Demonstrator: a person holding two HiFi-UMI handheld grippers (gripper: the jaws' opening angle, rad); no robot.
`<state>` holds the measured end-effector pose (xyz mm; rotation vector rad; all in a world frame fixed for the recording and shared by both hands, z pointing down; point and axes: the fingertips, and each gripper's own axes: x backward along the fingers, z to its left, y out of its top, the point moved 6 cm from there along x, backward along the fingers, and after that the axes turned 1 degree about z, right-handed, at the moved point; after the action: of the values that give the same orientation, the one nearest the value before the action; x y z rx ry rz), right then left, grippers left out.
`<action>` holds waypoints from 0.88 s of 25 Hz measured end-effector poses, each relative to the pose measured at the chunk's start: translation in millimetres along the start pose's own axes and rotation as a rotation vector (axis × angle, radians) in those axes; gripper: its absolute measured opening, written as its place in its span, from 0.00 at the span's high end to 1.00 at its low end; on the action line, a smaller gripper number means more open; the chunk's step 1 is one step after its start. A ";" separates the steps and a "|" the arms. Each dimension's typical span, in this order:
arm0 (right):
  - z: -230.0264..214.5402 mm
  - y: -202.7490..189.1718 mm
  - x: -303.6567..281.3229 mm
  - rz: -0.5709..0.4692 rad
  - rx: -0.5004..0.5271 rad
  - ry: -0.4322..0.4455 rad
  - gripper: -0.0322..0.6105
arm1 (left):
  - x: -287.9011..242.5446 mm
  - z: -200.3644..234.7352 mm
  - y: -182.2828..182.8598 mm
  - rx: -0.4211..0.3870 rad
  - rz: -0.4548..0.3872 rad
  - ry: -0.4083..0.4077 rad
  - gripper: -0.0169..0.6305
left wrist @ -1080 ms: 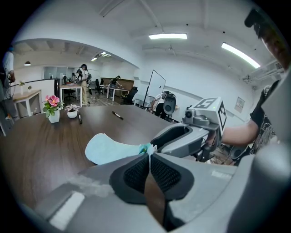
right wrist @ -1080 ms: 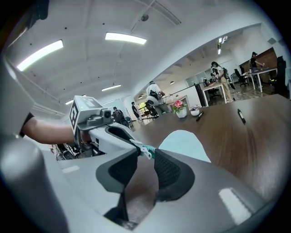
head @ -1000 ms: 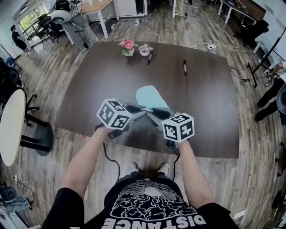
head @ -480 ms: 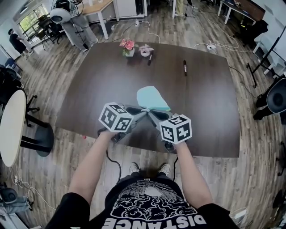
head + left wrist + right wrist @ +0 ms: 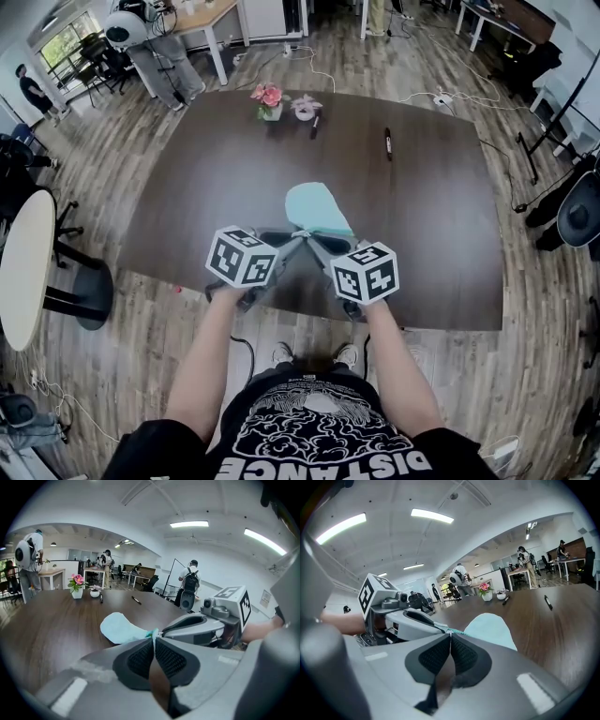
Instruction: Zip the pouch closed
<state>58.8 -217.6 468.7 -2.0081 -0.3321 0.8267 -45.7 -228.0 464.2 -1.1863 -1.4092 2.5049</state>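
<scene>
Pouch, pale teal, lies flat on the dark table in the head view, stretching away from the tips of both tools. The left hand-held gripper and the right hand-held gripper angle inward and meet tip to tip at the pouch's near end. Well beyond them, at the table's far edge, stands a small flower pot.

In the left gripper view, the left hand-held gripper has its ribbed pads pressed together, with a thin sliver of the pouch's near corner pinched at their tips. The rest of the pouch spreads ahead and to the left of the tips. The right hand-held gripper comes in from the right and touches the same corner.

In the right gripper view, the right hand-held gripper is also closed tight, clamped on the pouch's near end where a teal zipper strip runs. The left hand-held gripper meets it from the left. A pen lies far ahead to the right.
</scene>
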 end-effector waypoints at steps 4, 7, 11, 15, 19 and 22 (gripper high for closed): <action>1.5 1.5 -0.3 0.002 0.004 -0.001 0.94 | 2.8 -0.2 0.3 0.001 -0.006 0.013 0.95; 0.3 0.8 -0.4 0.005 0.002 0.000 0.94 | 2.1 0.1 -0.6 0.003 -0.006 0.015 0.95; -0.2 1.1 -0.5 0.010 0.007 -0.001 0.94 | 1.8 -0.2 -0.7 0.003 -0.004 0.020 0.95; 0.3 1.2 -3.1 0.017 0.012 0.002 0.94 | 3.1 2.2 -1.4 0.009 0.001 0.019 0.94; 0.7 1.5 -5.8 0.022 0.015 0.004 0.94 | 4.0 4.1 -2.0 0.008 0.006 0.020 0.95; 0.6 0.4 -6.5 0.031 0.019 0.005 0.94 | 3.4 4.0 -3.4 0.005 0.011 0.023 0.95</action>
<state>53.6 -220.9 471.0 -2.0014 -0.2902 0.8415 -51.7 -227.6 465.8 -1.2216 -1.3948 2.4924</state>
